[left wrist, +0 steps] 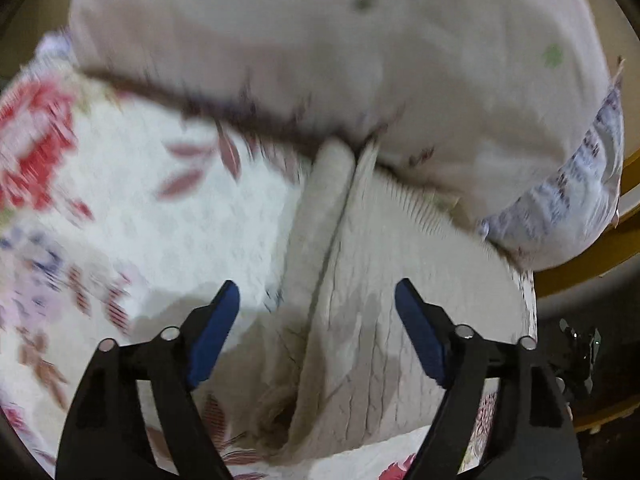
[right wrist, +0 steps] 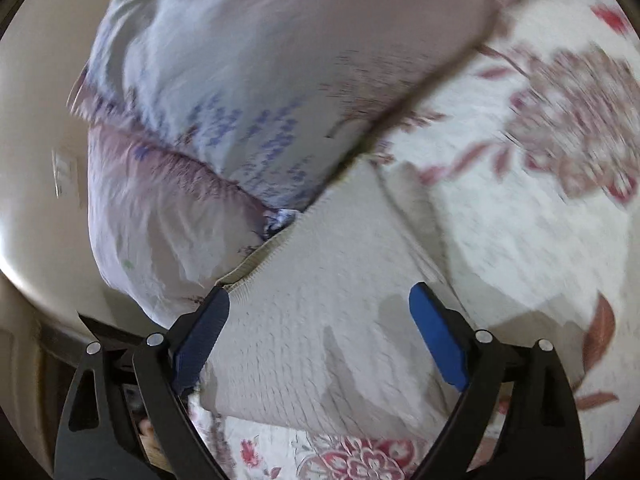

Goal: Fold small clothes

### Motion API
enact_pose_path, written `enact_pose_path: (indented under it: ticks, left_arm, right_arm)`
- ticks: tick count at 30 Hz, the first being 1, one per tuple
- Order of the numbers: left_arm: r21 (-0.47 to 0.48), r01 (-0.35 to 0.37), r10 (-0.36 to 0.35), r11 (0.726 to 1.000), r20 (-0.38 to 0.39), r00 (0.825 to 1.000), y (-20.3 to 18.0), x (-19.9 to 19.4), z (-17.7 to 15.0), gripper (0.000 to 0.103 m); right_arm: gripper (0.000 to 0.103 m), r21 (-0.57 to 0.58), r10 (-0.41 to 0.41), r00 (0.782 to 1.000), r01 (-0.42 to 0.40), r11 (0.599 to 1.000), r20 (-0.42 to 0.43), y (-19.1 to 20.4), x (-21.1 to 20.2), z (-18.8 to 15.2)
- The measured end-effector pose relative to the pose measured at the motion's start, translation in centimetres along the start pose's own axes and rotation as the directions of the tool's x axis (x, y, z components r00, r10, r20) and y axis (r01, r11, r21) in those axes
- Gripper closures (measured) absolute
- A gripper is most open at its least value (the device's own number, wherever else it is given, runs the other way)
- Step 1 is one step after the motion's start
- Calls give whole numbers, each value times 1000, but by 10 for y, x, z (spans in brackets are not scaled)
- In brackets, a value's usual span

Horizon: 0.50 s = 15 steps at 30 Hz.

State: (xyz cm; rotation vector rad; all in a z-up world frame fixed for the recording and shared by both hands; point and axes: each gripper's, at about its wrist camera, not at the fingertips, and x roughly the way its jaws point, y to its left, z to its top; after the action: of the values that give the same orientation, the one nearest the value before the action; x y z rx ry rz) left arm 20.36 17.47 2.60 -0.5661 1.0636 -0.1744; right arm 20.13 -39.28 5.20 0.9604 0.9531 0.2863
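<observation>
A small cream cable-knit sweater [left wrist: 372,320] lies on a white floral bedspread [left wrist: 160,220], one part folded over along a lengthwise crease. Its ribbed hem touches a pillow. My left gripper [left wrist: 318,334] is open just above the sweater, its blue pads [left wrist: 216,332] either side of the fold. In the right wrist view the sweater [right wrist: 312,320] lies below my right gripper [right wrist: 320,336], which is open and empty over the knit, its left pad [right wrist: 200,340] near the ribbed hem.
A large pale pillow [left wrist: 320,52] lies beyond the sweater; it also shows in the right wrist view [right wrist: 248,80]. The bedspread [right wrist: 520,200] extends right. A yellow-brown bed frame [left wrist: 592,264] and a dark floor mark the bed edge. A cream wall [right wrist: 36,160] is at left.
</observation>
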Motion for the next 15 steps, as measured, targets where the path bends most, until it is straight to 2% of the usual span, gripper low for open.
enact_pose_path:
  ticks: [1,2,3,4,5,7,8,11,13,14,15]
  left_arm:
    - [-5,7,-7,1000,-12,1000,-3,9,-3,33]
    - [9,0,-1,1000,21,1000,-5,9,-4,34]
    - [7,31,-31,999,6,999,-9,17,-5,52]
    - [-13,23,-23,1000,25,999,-10,19,-4,64]
    - [-58,64,-63,996,18,998,-9,21,-4,78]
    - [-135,115,-111,984,37,993,-7,17,-6,83]
    - [-146,168,-160,975,62,985,-14,10,-7,83]
    - [-91,290,-279,953,114,954,-65,-9,-8,84]
    - [-49,395,-388,917,112,915,-114,-9,-8,84]
    - [-28,460,-456,888,91,885,-150,1,-9,84]
    - [-24,500,-497,866,72,865,-174,14,-11,84]
  right_arm:
    - [10,21,7,1000,-7,1000,1,-8,-3,-1]
    - [10,28,10,1000,-10,1000,0,-10,-5,-1]
    - [10,30,11,1000,-11,999,-6,-10,-4,0]
    - [10,27,11,1000,-11,1000,-14,-10,-2,2]
    - [10,17,13,1000,-12,1000,-25,-11,-3,2]
    - [10,8,16,999,-16,1000,-38,-10,-5,3]
    - [10,5,20,999,-20,1000,-44,-11,-7,4]
    - [10,-19,5,999,-6,1000,-34,-16,-20,11]
    - [10,-29,-3,1000,3,1000,-15,-21,-31,19]
    - [10,-29,-5,1000,5,1000,-7,-23,-35,24]
    - [10,-30,-7,1000,7,1000,0,-24,-37,28]
